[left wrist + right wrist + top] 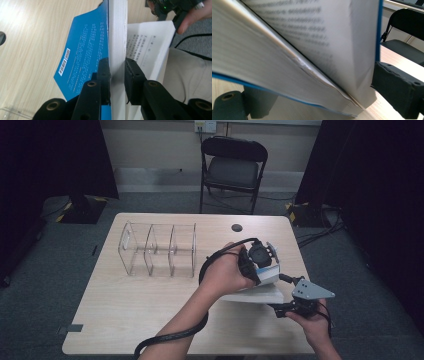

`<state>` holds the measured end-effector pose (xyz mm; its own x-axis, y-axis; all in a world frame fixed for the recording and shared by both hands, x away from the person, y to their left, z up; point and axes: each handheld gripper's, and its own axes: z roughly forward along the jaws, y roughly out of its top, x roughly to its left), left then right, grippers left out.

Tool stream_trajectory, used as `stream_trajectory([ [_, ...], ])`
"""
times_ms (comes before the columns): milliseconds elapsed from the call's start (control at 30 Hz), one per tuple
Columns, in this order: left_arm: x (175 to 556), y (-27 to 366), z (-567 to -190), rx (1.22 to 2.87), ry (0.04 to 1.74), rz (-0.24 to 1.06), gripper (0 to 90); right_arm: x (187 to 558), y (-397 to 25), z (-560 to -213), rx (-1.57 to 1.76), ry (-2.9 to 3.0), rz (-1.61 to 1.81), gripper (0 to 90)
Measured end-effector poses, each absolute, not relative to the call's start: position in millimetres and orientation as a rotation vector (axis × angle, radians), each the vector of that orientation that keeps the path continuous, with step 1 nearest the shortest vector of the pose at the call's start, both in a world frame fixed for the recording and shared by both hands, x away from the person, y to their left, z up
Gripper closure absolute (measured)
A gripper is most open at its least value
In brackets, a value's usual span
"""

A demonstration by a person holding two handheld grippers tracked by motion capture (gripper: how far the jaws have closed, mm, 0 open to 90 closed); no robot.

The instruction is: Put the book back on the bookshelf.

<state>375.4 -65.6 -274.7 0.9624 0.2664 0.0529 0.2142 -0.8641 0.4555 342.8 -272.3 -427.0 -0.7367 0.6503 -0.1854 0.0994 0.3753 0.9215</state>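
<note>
A blue-covered paperback book point(85, 60) is held open above the right part of the desk point(130, 305), near its front edge, with one block of pages standing upright and the rest spread flat toward the person's right. In the left gripper view the left gripper point(117, 75) is clenched on that upright block of white pages, one black jaw pressed against each side, and the blue back cover with its barcode and white print fans away on the left. In the right gripper view the right gripper point(312, 100) sits under the lower corner of the open book, with one jaw below the blue cover and the other beside the cover's edge; I cannot tell whether it is pinching anything. In the high view the left hand point(227, 272) rests over the book, the right hand point(312, 317) is at the desk's front right corner, and a clear acrylic three-compartment organizer point(157, 250) stands well apart to the left. A black folding chair point(232, 167) stands beyond the desk.
</note>
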Motion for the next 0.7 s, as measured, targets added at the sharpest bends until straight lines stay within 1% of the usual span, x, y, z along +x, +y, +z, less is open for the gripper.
stream_trajectory([
  [333, 377.1, -66.7, -275.8, 2.634, 0.344, 0.131, 76.0, 345.8, -275.8, -426.9, 0.626, 2.113, 1.367, 9.6],
  [600, 376.5, -68.2, -273.7, 2.650, 0.316, 0.161, 76.1, 349.4, -277.0, -425.6, 0.611, 2.118, 1.382, 9.7],
  [700, 376.2, -68.0, -272.9, 2.652, 0.309, 0.152, 76.1, 348.8, -274.5, -424.0, 0.592, 2.121, 1.370, 9.7],
])
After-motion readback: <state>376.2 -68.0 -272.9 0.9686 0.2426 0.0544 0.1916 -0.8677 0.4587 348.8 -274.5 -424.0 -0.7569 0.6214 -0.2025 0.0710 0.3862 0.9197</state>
